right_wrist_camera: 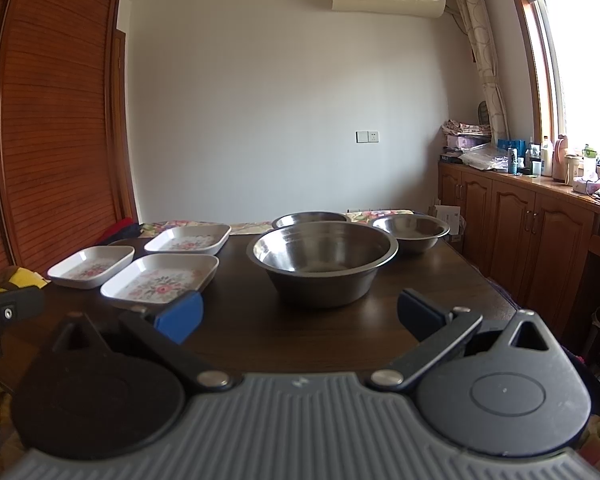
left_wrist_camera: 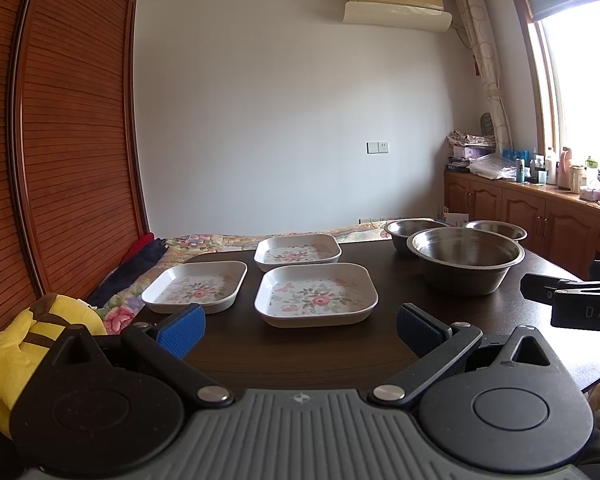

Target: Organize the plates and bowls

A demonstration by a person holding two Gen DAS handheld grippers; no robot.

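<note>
Three square white plates with flower prints lie on the dark table (left_wrist_camera: 300, 352): a near one (left_wrist_camera: 316, 294), one to its left (left_wrist_camera: 196, 286) and one behind (left_wrist_camera: 298, 252). Three steel bowls stand on the right: a large near bowl (left_wrist_camera: 465, 258) and two smaller ones behind it (left_wrist_camera: 410, 232), (left_wrist_camera: 496, 230). My left gripper (left_wrist_camera: 300, 330) is open just short of the near plate, holding nothing. My right gripper (right_wrist_camera: 300, 316) is open in front of the large bowl (right_wrist_camera: 322, 260), also holding nothing. The plates (right_wrist_camera: 160, 278) lie to its left.
A yellow plush toy (left_wrist_camera: 28, 344) lies off the table's left edge, on a flowered bedspread (left_wrist_camera: 204, 240). A slatted wooden wardrobe (left_wrist_camera: 68, 140) stands at left. Wooden cabinets (right_wrist_camera: 520, 232) with bottles run under the window at right. The right gripper's body (left_wrist_camera: 580, 300) juts in at the table's right.
</note>
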